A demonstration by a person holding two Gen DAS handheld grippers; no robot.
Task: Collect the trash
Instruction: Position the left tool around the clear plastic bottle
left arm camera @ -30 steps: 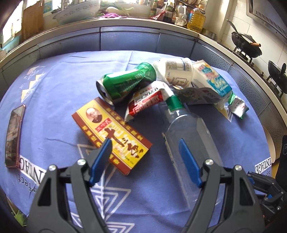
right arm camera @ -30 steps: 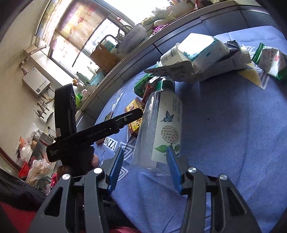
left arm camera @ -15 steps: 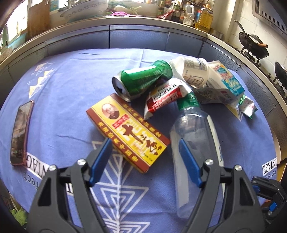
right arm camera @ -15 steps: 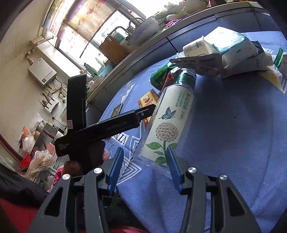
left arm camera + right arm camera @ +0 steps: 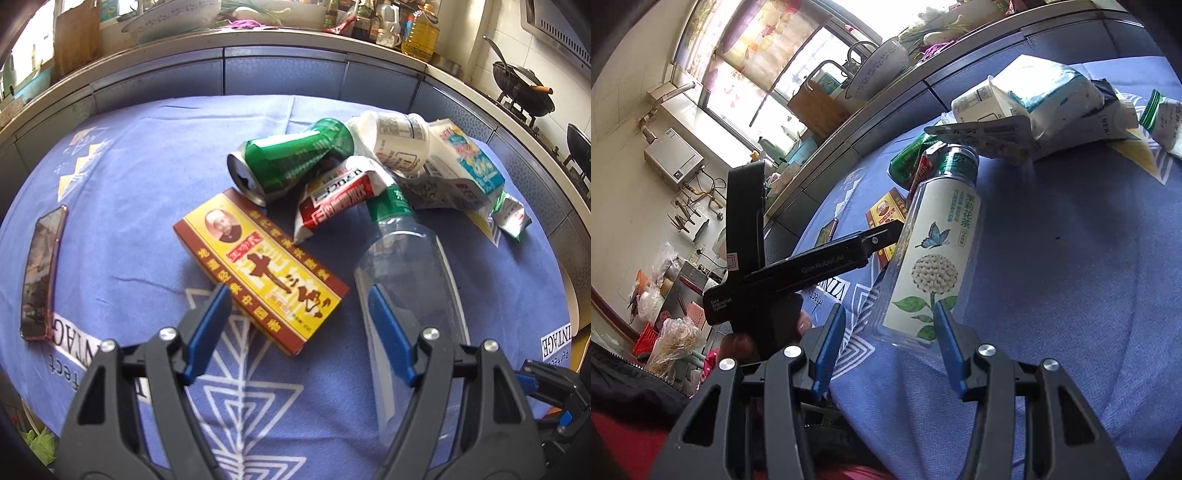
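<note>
Left wrist view shows collecting barely begun: both the left gripper [image 5: 297, 325] and right gripper [image 5: 886, 347] gape empty, the clear plastic bottle [image 5: 406, 280] apparently ungrasped beside the yellow-and-red carton [image 5: 262, 266].

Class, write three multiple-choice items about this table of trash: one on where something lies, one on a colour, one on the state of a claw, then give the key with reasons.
1. Where is the phone?
A. at the cloth's left edge, apart from the pile
B. on the yellow box
C. under the can

2. What colour is the crushed can?
A. red
B. green
C. silver all over

3. How does the right claw stand?
A. shut on the bottle
B. open, fingers either side of the bottle's base
C. shut on nothing

Key: A, it lies alone, far left of the yellow box; B, its body is green; B, a gap shows between each finger and the clear bottle.
</note>
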